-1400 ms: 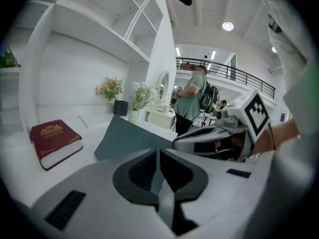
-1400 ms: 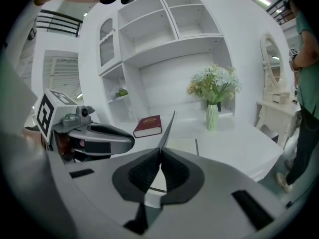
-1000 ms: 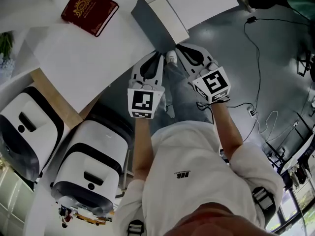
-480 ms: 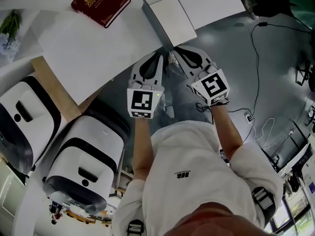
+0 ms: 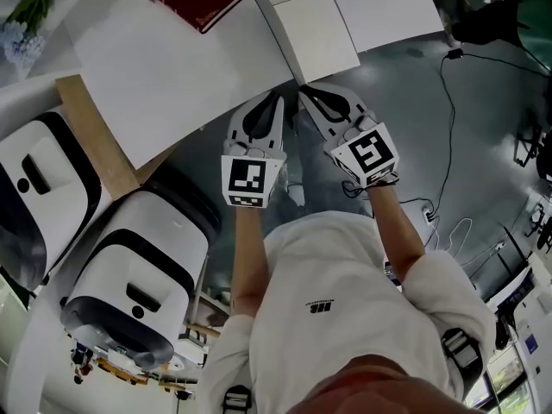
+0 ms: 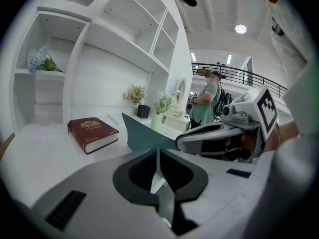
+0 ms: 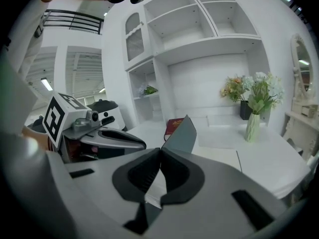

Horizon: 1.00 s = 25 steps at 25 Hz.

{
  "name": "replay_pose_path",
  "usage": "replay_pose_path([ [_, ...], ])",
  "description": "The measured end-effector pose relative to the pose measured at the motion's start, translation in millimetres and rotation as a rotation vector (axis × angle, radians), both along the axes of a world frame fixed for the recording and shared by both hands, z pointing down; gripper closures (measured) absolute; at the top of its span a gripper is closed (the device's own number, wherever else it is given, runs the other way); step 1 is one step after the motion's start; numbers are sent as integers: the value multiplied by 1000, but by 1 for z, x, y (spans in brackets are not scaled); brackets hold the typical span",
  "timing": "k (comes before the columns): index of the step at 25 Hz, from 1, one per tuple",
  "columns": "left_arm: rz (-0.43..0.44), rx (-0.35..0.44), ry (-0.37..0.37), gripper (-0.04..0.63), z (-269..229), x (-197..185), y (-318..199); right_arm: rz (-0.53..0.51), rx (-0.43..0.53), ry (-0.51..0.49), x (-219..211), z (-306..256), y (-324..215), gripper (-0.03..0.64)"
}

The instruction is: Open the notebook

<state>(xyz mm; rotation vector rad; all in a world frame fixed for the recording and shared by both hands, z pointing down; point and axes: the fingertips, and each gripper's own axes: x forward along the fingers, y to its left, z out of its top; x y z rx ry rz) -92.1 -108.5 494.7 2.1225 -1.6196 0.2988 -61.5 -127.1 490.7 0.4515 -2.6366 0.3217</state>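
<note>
Notebook (image 5: 321, 26): lies on white surface (image 5: 172, 76) just ahead of both tongs; thin, stiff grey cover (image 7: 182, 132) stands half raised over smooth white rectangular pages. Left tongs (image 5: 276, 102) pressed together, holding nothing; right tongs (image 5: 303, 90) pressed together at the cover's near corner, pinch unconfirmed. Handling: swing cover over about the spine, evenly; avoid creasing.

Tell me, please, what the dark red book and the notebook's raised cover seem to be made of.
Dark red book: looks like a leather-look hardcover, slight sheen, gold stamped ornament; real leather or imitation, I cannot tell. Notebook cover: thin matte grey card or plastic, standing flat and stiff.
</note>
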Motion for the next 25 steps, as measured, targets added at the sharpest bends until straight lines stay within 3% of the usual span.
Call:
replay_pose_path([
  [25, -173, -46, 28, 595, 31, -56, 40, -168, -64, 46, -57, 41, 44, 614],
])
